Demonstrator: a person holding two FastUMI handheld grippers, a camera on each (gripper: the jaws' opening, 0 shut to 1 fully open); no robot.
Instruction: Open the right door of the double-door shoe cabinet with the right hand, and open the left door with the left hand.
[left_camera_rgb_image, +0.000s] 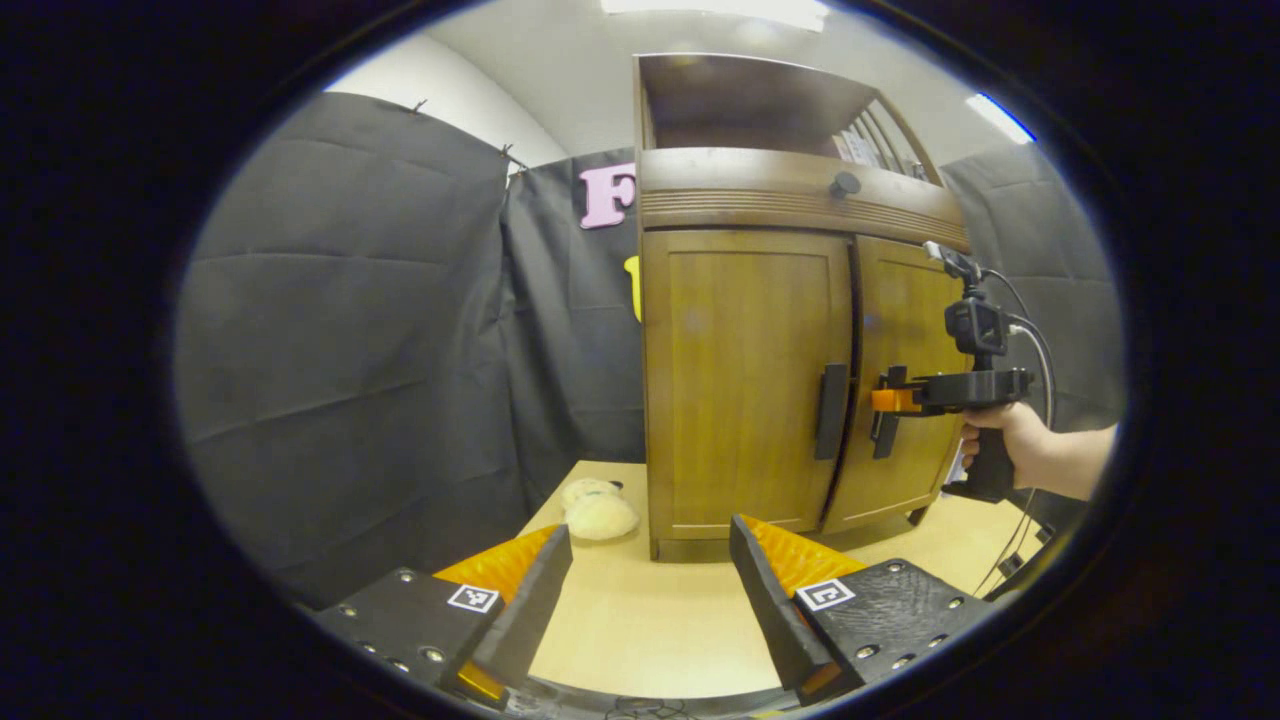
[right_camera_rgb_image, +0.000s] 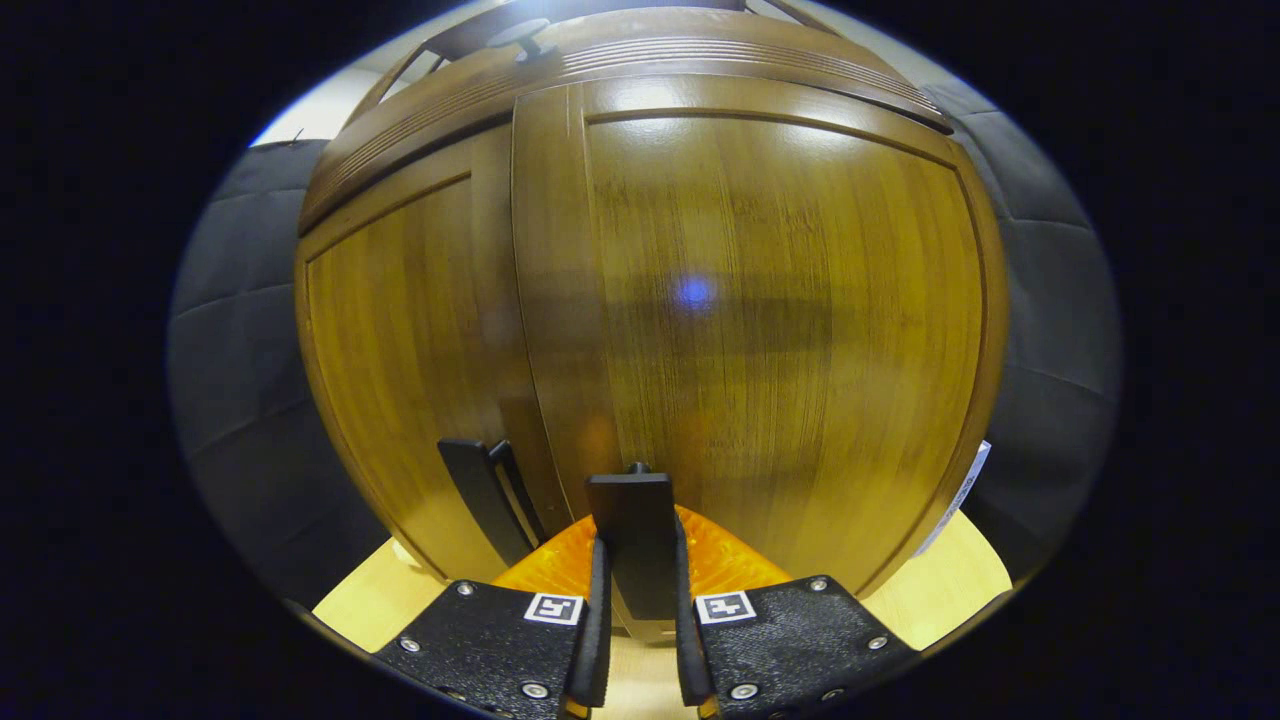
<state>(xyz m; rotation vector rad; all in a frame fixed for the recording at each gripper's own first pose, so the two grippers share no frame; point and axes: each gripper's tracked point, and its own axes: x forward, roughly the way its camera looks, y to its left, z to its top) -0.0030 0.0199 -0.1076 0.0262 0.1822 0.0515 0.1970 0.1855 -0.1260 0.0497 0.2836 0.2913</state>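
The wooden shoe cabinet (left_camera_rgb_image: 745, 300) stands on a light table, both doors facing me. My left gripper (left_camera_rgb_image: 650, 532) is open and holds nothing, low in front of the left door (left_camera_rgb_image: 740, 380) and well short of its dark vertical handle (left_camera_rgb_image: 830, 410). A hand holds my right gripper (left_camera_rgb_image: 888, 400) against the right door (left_camera_rgb_image: 905, 330) at its handle. In the right gripper view, the right gripper (right_camera_rgb_image: 637, 560) is shut on the right door handle (right_camera_rgb_image: 630, 510), with the right door (right_camera_rgb_image: 780, 300) close ahead. The left door handle (right_camera_rgb_image: 480, 495) sits just to its left.
A cream plush toy (left_camera_rgb_image: 598, 512) lies on the table (left_camera_rgb_image: 650, 620) by the cabinet's left front corner. A drawer with a round knob (left_camera_rgb_image: 845, 183) and an open shelf sit above the doors. Black cloth walls surround the booth.
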